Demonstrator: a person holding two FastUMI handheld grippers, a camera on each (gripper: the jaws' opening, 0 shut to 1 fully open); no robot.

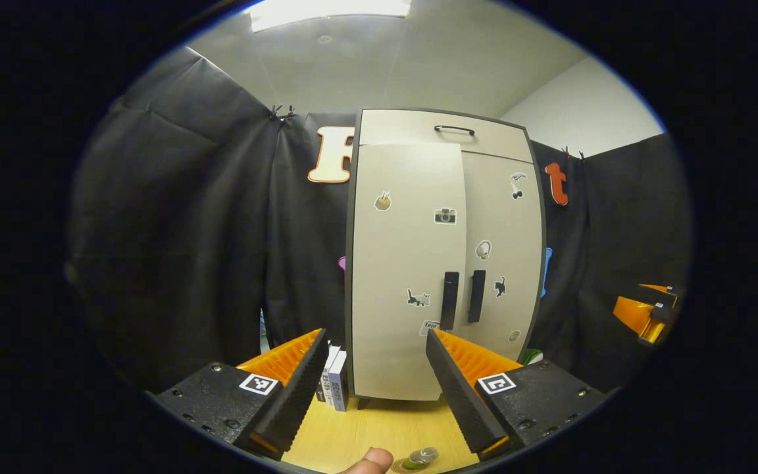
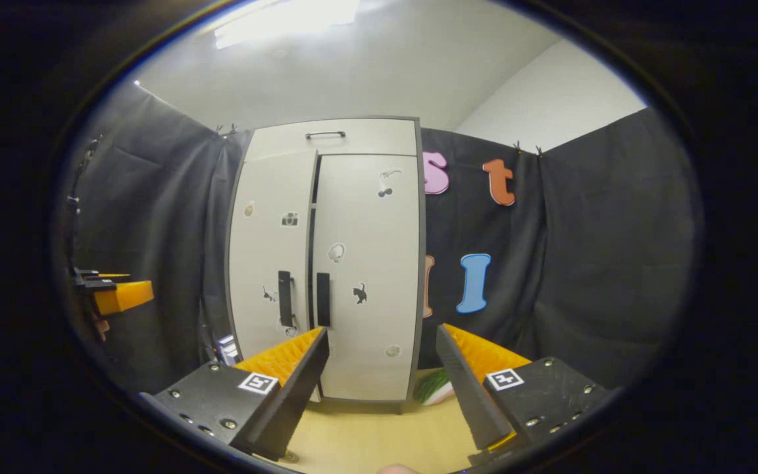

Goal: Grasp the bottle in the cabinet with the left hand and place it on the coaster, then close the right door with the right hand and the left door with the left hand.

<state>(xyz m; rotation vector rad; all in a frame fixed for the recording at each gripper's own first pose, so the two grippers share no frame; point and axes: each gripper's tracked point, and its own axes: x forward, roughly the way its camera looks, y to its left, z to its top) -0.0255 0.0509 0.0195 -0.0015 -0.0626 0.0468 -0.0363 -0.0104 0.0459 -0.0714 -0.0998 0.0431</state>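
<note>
The pale cabinet [image 1: 412, 263] stands on the wooden table. Its right door [image 1: 501, 250] lies flush. Its left door [image 1: 405, 276] stands slightly ajar, its edge proud of the right one, with a dark gap [image 2: 313, 224] between them in the right gripper view. At the bottom edge of the left gripper view a small clear bottle [image 1: 422, 455] stands on a round coaster [image 1: 400, 466], beside a fingertip [image 1: 369, 461]. My left gripper [image 1: 376, 336] is open and holds nothing, facing the left door a short way off. My right gripper [image 2: 382, 332] is open and holds nothing, facing the right door [image 2: 366, 263].
Books [image 1: 333, 385] stand at the cabinet's left foot. A green and white object [image 2: 435, 387] lies at its right foot. Black cloth walls close in both sides. Bare wooden tabletop [image 1: 379, 428] stretches between the grippers and the cabinet.
</note>
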